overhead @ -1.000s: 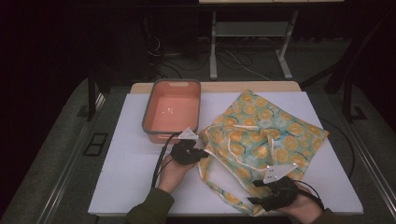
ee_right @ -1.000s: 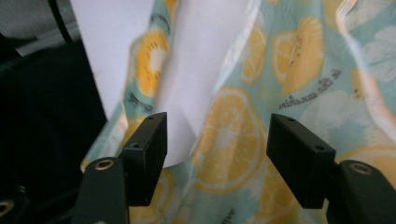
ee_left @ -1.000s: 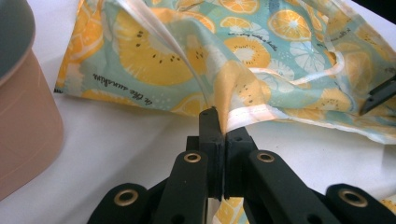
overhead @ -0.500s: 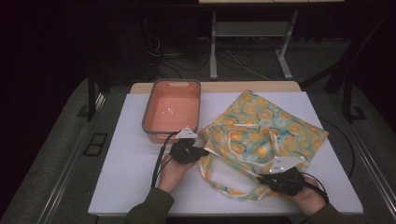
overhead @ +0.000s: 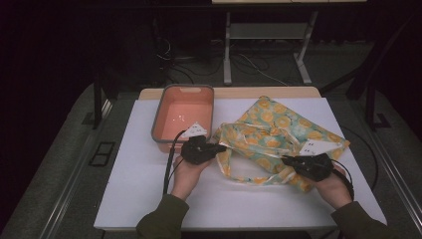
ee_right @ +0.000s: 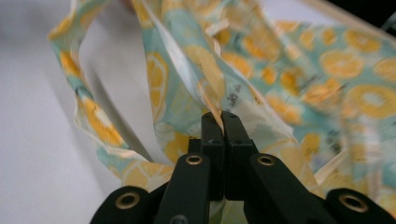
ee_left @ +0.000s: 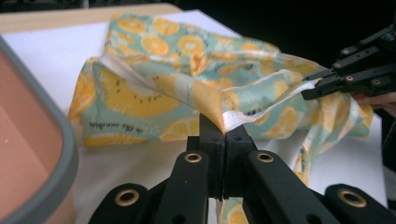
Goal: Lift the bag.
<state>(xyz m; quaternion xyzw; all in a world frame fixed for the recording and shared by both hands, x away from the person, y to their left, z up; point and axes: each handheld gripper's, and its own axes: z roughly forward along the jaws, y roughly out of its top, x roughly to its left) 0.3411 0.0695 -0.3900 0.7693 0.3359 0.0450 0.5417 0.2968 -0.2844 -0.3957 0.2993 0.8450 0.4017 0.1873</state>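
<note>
Dark floor and cables surround the desk (overhead: 149, 199), its top covered in white. Near the far left corner I see a salmon tub (overhead: 183, 115) with a grey rim. Just beside it my left gripper (overhead: 222, 147) is clamped on the bag's edge — cloth pinched between the jaws. Spread toward the right edge lies the lemon-print tote bag (overhead: 278, 124). My right gripper (overhead: 287, 160) has just closed its jaws — they now pinch the bag's near hem.
</note>
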